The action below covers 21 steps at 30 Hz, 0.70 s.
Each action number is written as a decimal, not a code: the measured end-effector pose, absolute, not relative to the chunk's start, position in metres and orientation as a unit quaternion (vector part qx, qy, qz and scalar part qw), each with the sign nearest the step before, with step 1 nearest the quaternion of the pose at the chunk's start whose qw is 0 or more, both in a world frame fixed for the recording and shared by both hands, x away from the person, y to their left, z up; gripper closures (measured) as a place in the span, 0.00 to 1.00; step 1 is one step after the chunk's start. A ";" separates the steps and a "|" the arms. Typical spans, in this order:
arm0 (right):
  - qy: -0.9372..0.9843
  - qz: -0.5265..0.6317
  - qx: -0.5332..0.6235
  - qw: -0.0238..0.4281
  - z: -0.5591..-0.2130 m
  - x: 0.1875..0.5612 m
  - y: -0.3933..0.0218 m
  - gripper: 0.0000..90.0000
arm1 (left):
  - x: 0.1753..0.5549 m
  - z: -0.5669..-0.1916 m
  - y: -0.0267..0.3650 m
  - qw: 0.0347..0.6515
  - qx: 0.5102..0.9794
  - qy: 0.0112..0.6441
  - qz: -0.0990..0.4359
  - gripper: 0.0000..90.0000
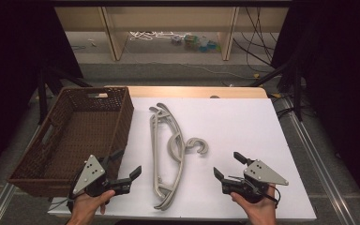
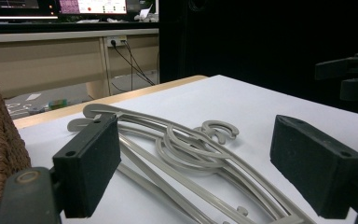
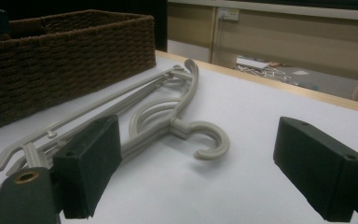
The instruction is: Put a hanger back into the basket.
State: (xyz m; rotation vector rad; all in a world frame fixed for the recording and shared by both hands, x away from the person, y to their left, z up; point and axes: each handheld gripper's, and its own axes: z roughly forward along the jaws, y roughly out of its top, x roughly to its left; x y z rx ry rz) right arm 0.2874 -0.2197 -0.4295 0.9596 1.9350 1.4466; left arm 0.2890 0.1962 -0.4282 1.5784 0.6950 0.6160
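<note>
Grey plastic hanger (image 1: 168, 154) flat on white counter (image 1: 243, 126), brown wicker basket (image 1: 75, 136) just left; left gripper (image 1: 126, 166) and right gripper (image 1: 226, 165) both spread apart, empty.

Even overhead light falls on the white table (image 1: 243, 126), which is bright without glare; shadows are soft. Left and right edges of the high view sink into black. Both gripper views blur their near jaws.
</note>
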 end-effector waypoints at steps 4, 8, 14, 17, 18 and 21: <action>0.721 0.527 0.359 0.270 -0.431 0.288 -0.218 0.18 | 0.288 -0.428 0.195 0.612 0.682 0.304 0.262 0.18; 0.729 0.518 0.362 0.264 -0.431 0.290 -0.217 0.20 | 0.289 -0.428 0.195 0.610 0.683 0.304 0.262 0.18; 0.737 0.509 0.369 0.250 -0.431 0.294 -0.216 0.26 | 0.289 -0.428 0.195 0.611 0.682 0.308 0.260 0.18; 0.738 0.507 0.374 0.241 -0.429 0.297 -0.215 0.28 | 0.289 -0.429 0.195 0.610 0.681 0.310 0.259 0.18; 0.737 0.508 0.374 0.241 -0.430 0.299 -0.214 0.28 | 0.289 -0.428 0.195 0.612 0.680 0.311 0.258 0.18; 0.727 0.514 0.423 0.167 -0.430 0.304 -0.210 0.27 | 0.289 -0.429 0.195 0.613 0.679 0.315 0.255 0.18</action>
